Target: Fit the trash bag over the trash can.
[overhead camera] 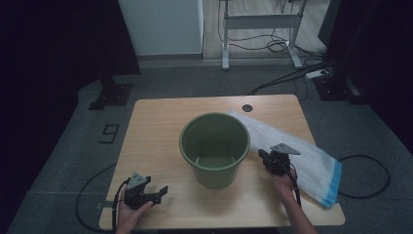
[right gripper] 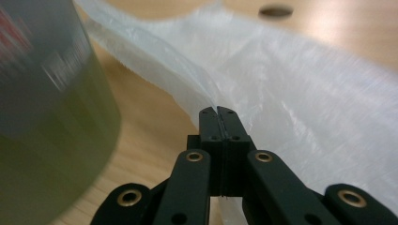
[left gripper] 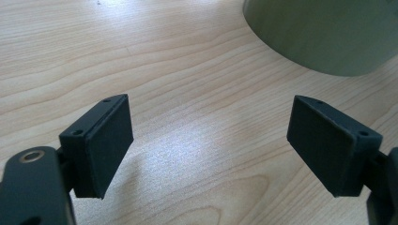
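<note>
Right gripper (right gripper: 218, 112) beside green bucket (overhead camera: 215, 148), jaws pressed together, pinching near edge of white plastic bag (right gripper: 300, 93). Bag lies flat on wooden table (overhead camera: 160, 126), right of bucket, reaching from behind bucket toward table's front right corner, blue strip at near end. Left gripper (left gripper: 209, 145) low over bare table at front left, jaws spread wide, nothing between.

bucket (right gripper: 51, 117) blurred — cropped at frame edge, bag (right gripper: 300, 93) partly cut off
</note>
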Demonstrator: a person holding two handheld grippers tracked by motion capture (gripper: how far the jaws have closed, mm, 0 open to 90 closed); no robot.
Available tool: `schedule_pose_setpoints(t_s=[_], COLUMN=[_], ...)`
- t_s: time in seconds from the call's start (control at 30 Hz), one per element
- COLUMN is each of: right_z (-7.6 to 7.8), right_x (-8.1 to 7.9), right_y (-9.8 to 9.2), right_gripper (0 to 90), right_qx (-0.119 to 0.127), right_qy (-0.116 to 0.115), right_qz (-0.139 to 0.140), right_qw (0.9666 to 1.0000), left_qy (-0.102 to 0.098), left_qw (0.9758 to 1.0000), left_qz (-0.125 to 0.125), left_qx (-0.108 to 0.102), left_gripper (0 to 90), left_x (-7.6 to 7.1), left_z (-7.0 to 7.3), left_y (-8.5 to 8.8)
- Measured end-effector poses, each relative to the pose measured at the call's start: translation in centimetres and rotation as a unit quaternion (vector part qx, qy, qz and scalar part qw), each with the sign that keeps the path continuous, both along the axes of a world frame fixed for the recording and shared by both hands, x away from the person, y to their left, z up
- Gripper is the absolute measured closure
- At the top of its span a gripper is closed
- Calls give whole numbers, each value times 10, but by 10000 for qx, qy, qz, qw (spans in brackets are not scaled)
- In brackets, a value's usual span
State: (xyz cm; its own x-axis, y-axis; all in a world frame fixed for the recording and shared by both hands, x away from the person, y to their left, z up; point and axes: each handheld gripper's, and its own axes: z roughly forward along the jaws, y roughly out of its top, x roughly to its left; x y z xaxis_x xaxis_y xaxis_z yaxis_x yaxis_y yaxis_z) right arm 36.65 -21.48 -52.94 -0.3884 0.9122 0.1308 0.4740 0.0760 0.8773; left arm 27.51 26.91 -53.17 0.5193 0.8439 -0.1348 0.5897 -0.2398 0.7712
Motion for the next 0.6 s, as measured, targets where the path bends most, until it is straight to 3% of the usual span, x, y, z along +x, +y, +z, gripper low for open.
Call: schedule_pose_setpoints(t_s=[0.1,0.27,0.6], right_z=[12,33,58], right_x=[-7,-16,-27], right_y=[-10,-23,-34], right_gripper=[888,888,888], right_qx=[352,669,1012], right_qy=[-253,-599,-1023], right_qz=[-79,-206,-297], right_qw=[9990,9957,9891], left_qy=[-4,17,20], left_qw=[10000,10000,10000], left_qz=[1,-13,6], left_qx=[7,67,67], left_gripper=[146,146,146], left_x=[0,0,-1], left_z=[0,-1,-1], left_y=[-1,-3,-2])
